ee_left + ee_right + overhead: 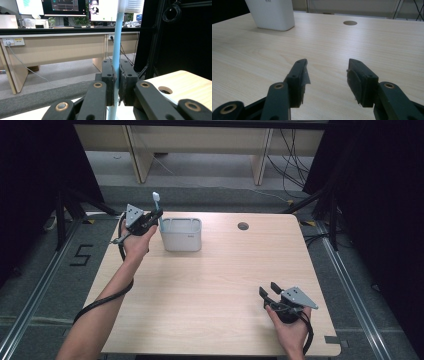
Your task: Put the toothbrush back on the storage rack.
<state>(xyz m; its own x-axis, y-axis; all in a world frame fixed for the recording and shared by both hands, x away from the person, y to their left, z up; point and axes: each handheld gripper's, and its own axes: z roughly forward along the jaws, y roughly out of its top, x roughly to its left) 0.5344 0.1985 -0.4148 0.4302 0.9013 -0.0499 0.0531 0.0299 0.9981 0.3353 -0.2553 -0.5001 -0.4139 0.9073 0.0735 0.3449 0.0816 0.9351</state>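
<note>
A light blue toothbrush (117, 45) stands upright, its white bristle head at the top, with my left gripper (117, 82) shut on its handle. In the high view the left gripper (152, 216) is at the table's far left, just left of a white rectangular holder (181, 234), and the toothbrush (156, 200) sticks up above it. My right gripper (269, 290) rests low at the table's near right, its jaws open with nothing between them. In the right gripper view the right gripper (327, 75) points across the bare tabletop toward the holder (272, 13).
The light wooden table (220, 285) has a round cable hole (243, 226) near its far edge. Beyond the table are wooden desks, cables on the floor and black curtains on both sides. A wide stretch of tabletop lies between the two grippers.
</note>
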